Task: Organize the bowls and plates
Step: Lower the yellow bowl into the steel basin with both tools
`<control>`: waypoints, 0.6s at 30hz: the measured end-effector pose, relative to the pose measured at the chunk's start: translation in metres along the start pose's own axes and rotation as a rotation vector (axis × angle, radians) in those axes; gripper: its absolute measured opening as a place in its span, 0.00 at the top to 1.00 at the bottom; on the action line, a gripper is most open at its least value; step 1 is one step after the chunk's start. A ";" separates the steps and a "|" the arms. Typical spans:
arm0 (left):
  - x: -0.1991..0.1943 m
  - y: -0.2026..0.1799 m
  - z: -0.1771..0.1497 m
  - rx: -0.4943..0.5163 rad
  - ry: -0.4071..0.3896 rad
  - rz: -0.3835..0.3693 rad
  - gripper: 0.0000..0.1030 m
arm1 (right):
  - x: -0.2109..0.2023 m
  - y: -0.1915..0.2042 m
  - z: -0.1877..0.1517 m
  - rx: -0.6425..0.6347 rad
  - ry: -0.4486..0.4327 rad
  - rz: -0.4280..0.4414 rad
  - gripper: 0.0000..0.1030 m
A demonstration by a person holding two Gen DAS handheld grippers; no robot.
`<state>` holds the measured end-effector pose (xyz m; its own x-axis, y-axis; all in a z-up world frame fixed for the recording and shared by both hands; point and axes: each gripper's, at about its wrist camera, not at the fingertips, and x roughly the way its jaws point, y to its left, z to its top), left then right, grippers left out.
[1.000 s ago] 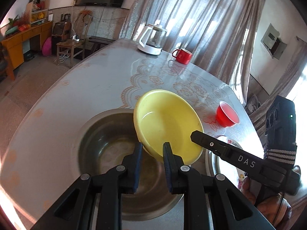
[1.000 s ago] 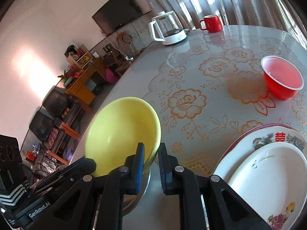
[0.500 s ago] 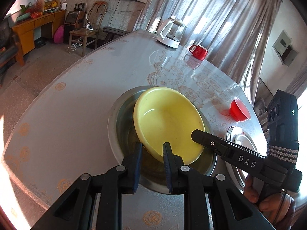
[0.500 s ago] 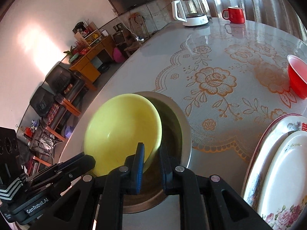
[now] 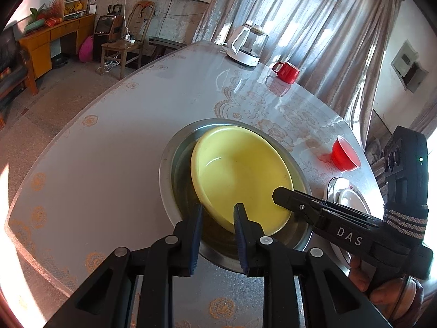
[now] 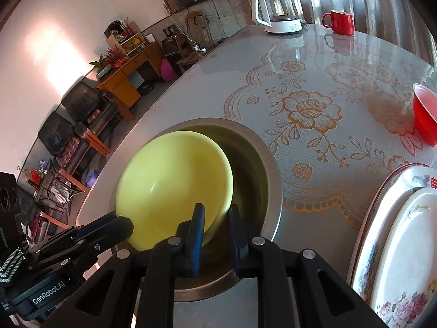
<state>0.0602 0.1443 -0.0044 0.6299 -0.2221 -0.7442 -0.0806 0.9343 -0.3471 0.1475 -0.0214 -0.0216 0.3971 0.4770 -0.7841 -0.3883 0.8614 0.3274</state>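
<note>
A yellow bowl lies inside a larger steel bowl on the table. My left gripper is shut on the yellow bowl's near rim. My right gripper is shut on the same yellow bowl at another part of its rim, over the steel bowl. Each gripper shows in the other's view. Stacked floral plates lie at the right; they also show in the left wrist view.
A small red bowl stands beyond the plates, also in the right wrist view. A red mug and a glass kettle stand at the table's far side. The table edge curves on the left, with floor and furniture beyond.
Both grippers have lowered the yellow bowl from above the steel bowl down into it. Both cameras have pulled back, showing more of the table.
</note>
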 end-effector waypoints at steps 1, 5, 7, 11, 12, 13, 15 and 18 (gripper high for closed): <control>0.000 0.000 0.000 -0.004 0.001 -0.004 0.76 | 0.000 0.001 0.000 -0.004 -0.001 -0.006 0.83; 0.000 0.000 0.000 -0.006 -0.001 -0.012 0.72 | -0.002 0.004 -0.002 -0.012 -0.005 -0.011 0.82; 0.000 -0.002 -0.001 -0.002 -0.003 -0.006 0.71 | -0.001 0.003 -0.002 -0.016 -0.007 -0.015 0.82; -0.001 -0.002 -0.001 -0.004 -0.004 -0.012 0.68 | -0.002 0.004 -0.003 -0.014 -0.010 -0.028 0.82; -0.002 -0.003 -0.001 -0.003 -0.005 -0.015 0.66 | -0.003 0.005 -0.003 -0.016 -0.011 -0.033 0.81; -0.002 -0.004 -0.001 -0.001 -0.006 -0.013 0.65 | -0.003 0.006 -0.003 -0.021 -0.013 -0.031 0.79; -0.002 -0.005 -0.001 0.009 -0.009 -0.006 0.64 | -0.002 0.009 -0.005 -0.029 -0.013 -0.039 0.78; -0.002 -0.006 -0.002 0.017 -0.013 0.001 0.64 | 0.000 0.012 -0.007 -0.048 -0.014 -0.049 0.78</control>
<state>0.0578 0.1382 -0.0019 0.6402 -0.2178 -0.7367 -0.0679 0.9392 -0.3367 0.1367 -0.0127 -0.0216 0.4281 0.4375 -0.7907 -0.4073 0.8745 0.2634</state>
